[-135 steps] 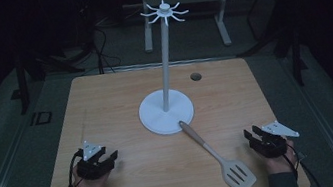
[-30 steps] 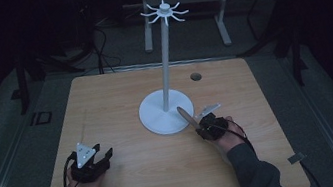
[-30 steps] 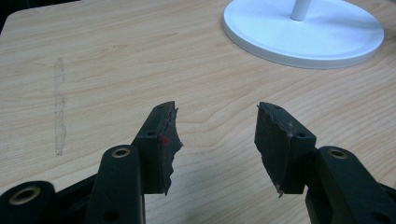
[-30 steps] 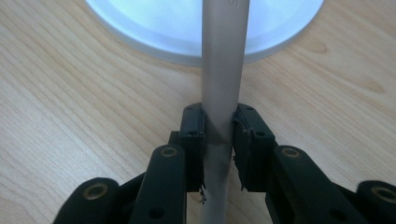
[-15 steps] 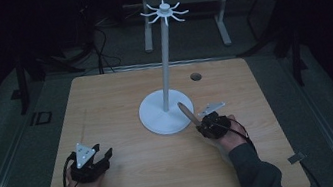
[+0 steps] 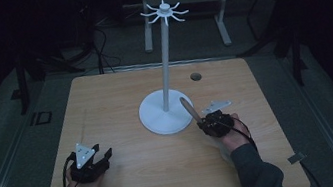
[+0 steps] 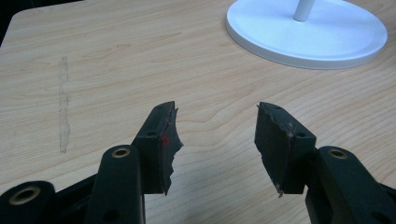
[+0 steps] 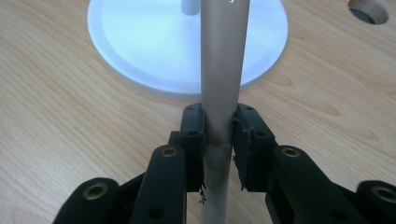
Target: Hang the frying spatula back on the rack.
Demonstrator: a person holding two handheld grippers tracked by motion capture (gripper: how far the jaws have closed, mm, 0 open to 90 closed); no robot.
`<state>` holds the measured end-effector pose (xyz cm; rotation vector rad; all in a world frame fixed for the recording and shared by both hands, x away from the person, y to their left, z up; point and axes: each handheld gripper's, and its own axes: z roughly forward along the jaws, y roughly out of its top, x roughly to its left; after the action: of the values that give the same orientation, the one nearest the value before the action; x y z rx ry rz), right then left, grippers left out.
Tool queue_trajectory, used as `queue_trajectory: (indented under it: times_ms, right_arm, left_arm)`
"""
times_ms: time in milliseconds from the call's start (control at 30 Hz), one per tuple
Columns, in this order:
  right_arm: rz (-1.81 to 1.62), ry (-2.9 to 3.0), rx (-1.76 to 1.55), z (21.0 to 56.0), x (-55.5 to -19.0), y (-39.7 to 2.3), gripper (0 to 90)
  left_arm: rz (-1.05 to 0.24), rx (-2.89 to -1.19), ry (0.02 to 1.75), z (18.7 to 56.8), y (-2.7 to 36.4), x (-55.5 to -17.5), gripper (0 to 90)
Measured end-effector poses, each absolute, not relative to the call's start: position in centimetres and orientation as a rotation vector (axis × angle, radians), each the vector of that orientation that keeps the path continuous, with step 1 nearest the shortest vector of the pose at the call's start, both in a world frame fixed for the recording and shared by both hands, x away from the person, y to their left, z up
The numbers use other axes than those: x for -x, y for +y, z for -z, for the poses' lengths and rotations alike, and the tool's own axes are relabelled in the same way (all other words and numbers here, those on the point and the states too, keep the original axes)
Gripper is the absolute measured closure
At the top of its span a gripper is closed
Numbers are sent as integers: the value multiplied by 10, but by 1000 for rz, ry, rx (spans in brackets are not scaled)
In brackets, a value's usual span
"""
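At the near left of the worktop (image 6: 104, 98) we saw the left claw (image 6: 99, 160) resting with its jaws spread wide on nothing. The white stand (image 6: 167, 113) stood mid-worktop. Just to its right, the right claw (image 6: 203, 122) was clamped on a spatula handle (image 6: 188, 108), which angled up beside the stand's base.

My high view looks forward and down over the whole table (image 6: 132, 180), both gripper views sit low and close, sharing the white stand base (image 7: 327, 42).
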<state>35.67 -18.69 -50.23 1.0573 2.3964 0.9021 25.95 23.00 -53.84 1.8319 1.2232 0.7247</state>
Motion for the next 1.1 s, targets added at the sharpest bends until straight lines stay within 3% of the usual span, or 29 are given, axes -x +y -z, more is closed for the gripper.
queue_trajectory:
  times_ms: [1100]
  right_arm:
    - [-1075, 2229, -1072, 467, -353, -197, 746]
  left_arm:
    - [-732, -1829, 1230, 538, 231, -260, 486]
